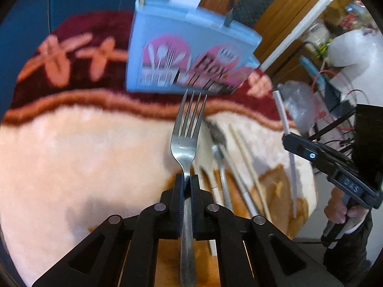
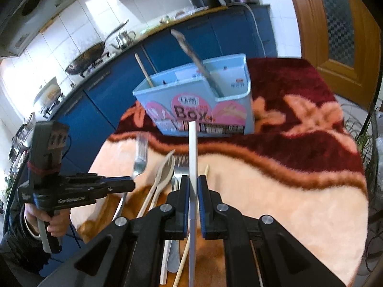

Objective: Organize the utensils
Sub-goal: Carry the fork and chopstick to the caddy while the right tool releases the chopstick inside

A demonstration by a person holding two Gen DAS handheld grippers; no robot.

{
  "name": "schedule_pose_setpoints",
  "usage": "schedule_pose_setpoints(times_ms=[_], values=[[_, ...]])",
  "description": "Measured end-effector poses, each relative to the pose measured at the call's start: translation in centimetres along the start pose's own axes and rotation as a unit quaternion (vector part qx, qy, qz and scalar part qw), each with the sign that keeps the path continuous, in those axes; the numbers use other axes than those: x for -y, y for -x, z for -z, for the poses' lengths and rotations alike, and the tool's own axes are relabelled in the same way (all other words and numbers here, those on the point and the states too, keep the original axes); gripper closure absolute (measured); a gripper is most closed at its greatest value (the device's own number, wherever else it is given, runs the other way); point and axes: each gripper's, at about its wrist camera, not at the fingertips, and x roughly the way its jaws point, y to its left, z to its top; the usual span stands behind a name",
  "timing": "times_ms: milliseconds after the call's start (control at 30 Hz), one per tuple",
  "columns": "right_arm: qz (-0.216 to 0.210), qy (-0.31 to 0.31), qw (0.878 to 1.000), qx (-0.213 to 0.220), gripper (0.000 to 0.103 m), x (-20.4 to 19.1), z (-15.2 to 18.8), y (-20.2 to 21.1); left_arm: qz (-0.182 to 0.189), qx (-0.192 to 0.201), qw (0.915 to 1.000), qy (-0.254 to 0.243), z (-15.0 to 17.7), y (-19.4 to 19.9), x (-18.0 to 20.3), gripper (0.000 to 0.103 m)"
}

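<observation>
My left gripper (image 1: pixel 187 179) is shut on a metal fork (image 1: pixel 187 129) and holds it above the table, tines toward the light blue utensil box (image 1: pixel 191 47). The fork also shows in the right wrist view (image 2: pixel 140 154), held by the left gripper (image 2: pixel 132 183). My right gripper (image 2: pixel 193 179) is shut on a white chopstick (image 2: pixel 193 148) that points at the box (image 2: pixel 198 102). The right gripper also shows in the left wrist view (image 1: pixel 286 137) with the chopstick (image 1: pixel 287 141). A wooden chopstick (image 2: pixel 143 70) and a grey-handled utensil (image 2: pixel 194 57) stand in the box.
Several loose utensils lie on the fuzzy cloth (image 2: pixel 275 191): a beige spoon (image 2: pixel 165 169), a second fork (image 2: pixel 178 169), a wooden chopstick (image 1: pixel 246 157), a metal utensil (image 1: pixel 220 153). Blue kitchen cabinets (image 2: pixel 107 91) stand behind the table; a wooden door (image 2: pixel 340 24) is at right.
</observation>
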Motion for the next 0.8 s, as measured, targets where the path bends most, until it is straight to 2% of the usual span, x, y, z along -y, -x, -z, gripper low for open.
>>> schedule_pose_setpoints(times_ms=[100, 200, 333, 600, 800], values=[[0.002, 0.002, 1.000, 0.031, 0.094, -0.1, -0.2, 0.8, 0.005, 0.058, 0.9982, -0.015, 0.0, 1.8, 0.9, 0.098], [0.001, 0.009, 0.998, 0.068, 0.094, -0.3, -0.6, 1.5, 0.017, 0.122, 0.9922, -0.024, -0.5, 3.8, 1.5, 0.098], [0.009, 0.016, 0.994, 0.105, 0.094, -0.6, -1.2, 2.1, 0.045, 0.181, 0.9822, -0.020, -2.3, 5.7, 1.8, 0.098], [0.007, 0.010, 0.990, 0.142, 0.094, 0.0, -3.1, 2.0, 0.013, 0.286, 0.9575, -0.034, -7.4, 8.3, 2.3, 0.098], [0.014, 0.012, 0.986, 0.167, 0.094, 0.4, -5.4, 1.7, -0.048, 0.356, 0.9318, -0.055, -11.5, 9.1, 3.4, 0.098]])
